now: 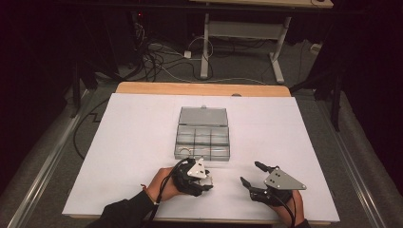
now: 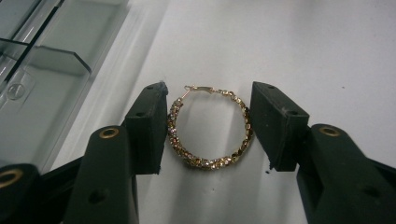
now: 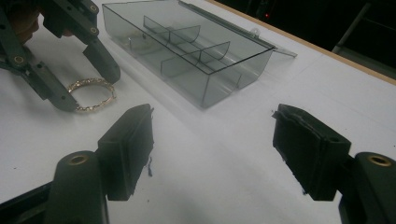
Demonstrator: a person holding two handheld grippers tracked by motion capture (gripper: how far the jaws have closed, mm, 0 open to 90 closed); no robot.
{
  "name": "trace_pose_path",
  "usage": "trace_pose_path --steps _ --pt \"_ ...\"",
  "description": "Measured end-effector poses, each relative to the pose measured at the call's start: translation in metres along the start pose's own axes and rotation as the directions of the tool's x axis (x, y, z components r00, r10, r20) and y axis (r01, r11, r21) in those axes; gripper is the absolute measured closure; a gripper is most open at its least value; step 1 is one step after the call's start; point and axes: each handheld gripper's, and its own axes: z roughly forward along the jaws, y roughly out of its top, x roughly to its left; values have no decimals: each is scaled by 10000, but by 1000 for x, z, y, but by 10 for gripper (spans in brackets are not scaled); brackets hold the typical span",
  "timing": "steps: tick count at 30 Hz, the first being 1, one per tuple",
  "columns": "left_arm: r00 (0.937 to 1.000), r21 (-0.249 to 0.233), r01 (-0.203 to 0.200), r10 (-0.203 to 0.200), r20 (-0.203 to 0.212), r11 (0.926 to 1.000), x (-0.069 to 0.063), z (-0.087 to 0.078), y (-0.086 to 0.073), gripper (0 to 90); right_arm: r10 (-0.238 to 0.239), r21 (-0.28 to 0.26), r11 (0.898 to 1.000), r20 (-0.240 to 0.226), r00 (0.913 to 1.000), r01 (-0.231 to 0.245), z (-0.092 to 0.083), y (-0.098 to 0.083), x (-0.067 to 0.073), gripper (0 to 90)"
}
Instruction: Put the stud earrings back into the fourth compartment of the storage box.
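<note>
A gold, stone-studded hoop earring (image 2: 208, 162) lies flat on the white table cover. My left gripper (image 2: 208, 116) has one pad against each side of it and is shut on the hoop. The right gripper view shows the same earring (image 3: 95, 108) between the left gripper (image 3: 91, 91) jaws. In the high view the left gripper (image 1: 206, 183) sits just in front of a clear compartment box (image 1: 202, 156). My right gripper (image 1: 249, 172) rests to its right, near the front edge, open with bare table between its pads (image 3: 212, 140).
The clear box (image 3: 233, 74) has several compartments and its lid lies open behind it; a small pale item lies in the near left compartment (image 1: 184, 152). The white cover (image 1: 133, 142) spreads wide on both sides. Cables and a desk frame stand on the floor beyond.
</note>
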Motion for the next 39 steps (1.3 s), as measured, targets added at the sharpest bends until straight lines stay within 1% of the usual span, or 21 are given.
trace_pose_path --steps 1,2,4,8,11,16,18,19,22,23,25,29,31,33,34,39 --pt "10000 -45 46 -46 47 10000 0 0 0 463 9 2 10000 13 10000 -9 0 0 0 290" --pt "10000 -38 7 -7 50 10000 1 -1 0 463 -3 -1 10000 15 10000 3 0 0 -1 289" --pt "10000 -94 -6 6 -8 10000 2 -2 -1 463 -3 10 10000 33 10000 3 0 -1 -1 290" --pt "10000 -227 17 -17 -3 9997 2 -6 -3 463 39 32 10000 236 9997 -40 -1 -1 -3 285" --pt "9999 -421 97 -103 -134 9991 3 -9 -2 463 235 -130 9997 360 9991 -230 -3 1 -5 279" --pt "9993 -475 -91 74 -366 9988 2 -13 -1 463 256 -86 9996 582 9980 -251 -2 0 -9 266" --pt "9988 -549 -82 55 -483 9985 2 -15 -2 463 285 0 9996 490 9984 -285 -1 0 -10 251" --pt "9985 -500 -131 104 -529 9987 2 -15 -2 463 315 46 9995 470 9984 -317 -1 0 -10 241" --pt "9980 -491 -124 93 -627 9987 1 -17 -4 463 127 -4 9999 524 9985 -127 -2 3 -5 223" --pt "9973 -480 -145 110 -725 9987 0 -19 -5 463 24 -51 10000 545 9985 -21 -1 4 -3 223" --pt "9968 -576 -91 45 -792 9983 0 -21 -5 463 -72 -106 9999 540 9985 78 0 5 -1 222" --pt "9948 -770 -132 53 -1013 9969 0 -27 -5 464 34 -100 9999 431 9991 -30 2 5 -3 222" --pt "9929 -839 -228 128 -1182 9962 0 -30 -5 464 10 -112 9999 395 9992 -6 3 5 -3 222" --pt "9930 -874 -246 143 -1170 9959 1 -31 -5 464 -36 -73 10000 368 9993 38 2 5 -3 222" --pt "9922 -881 -259 148 -1234 9958 1 -32 -5 464 -60 -89 9999 331 9994 63 1 6 -2 222" --pt "9925 -1052 -101 -29 -1226 9944 5 -34 -8 464 -355 -104 9993 239 9991 357 1 8 0 222"
